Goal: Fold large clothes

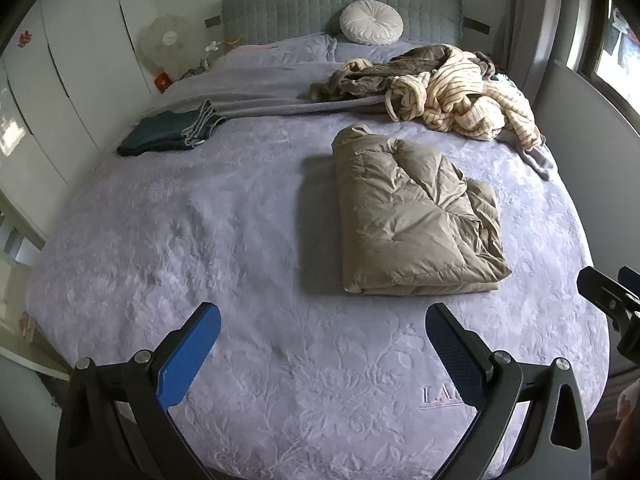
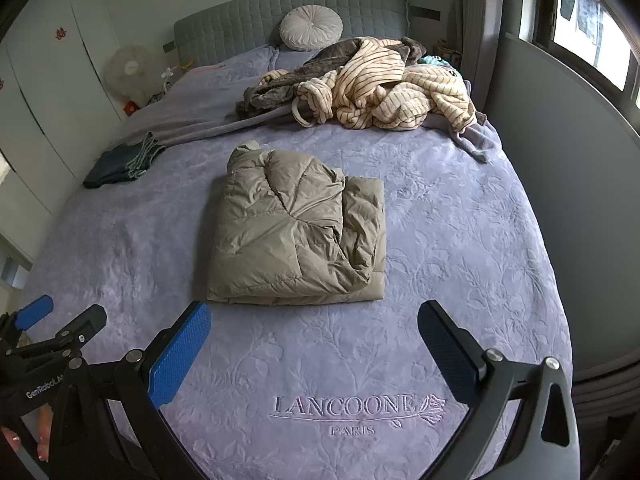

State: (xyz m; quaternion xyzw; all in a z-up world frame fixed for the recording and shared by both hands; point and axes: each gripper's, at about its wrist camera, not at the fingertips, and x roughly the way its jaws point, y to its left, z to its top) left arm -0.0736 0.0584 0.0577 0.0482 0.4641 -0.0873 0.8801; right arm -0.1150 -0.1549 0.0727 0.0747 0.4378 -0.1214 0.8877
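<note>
Both tools released, left tool (image 1: 323, 326), right tool (image 2: 314, 324), folded puffer jacket (image 2: 298, 236) lengthwise toward headboard (image 2: 292, 8), hood far end

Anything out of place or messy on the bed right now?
The folded puffer jacket and folded jeans lie tidy. The striped robe is a crumpled heap near the headboard, unfolded. Both grippers, left and right, are open and empty.
</note>
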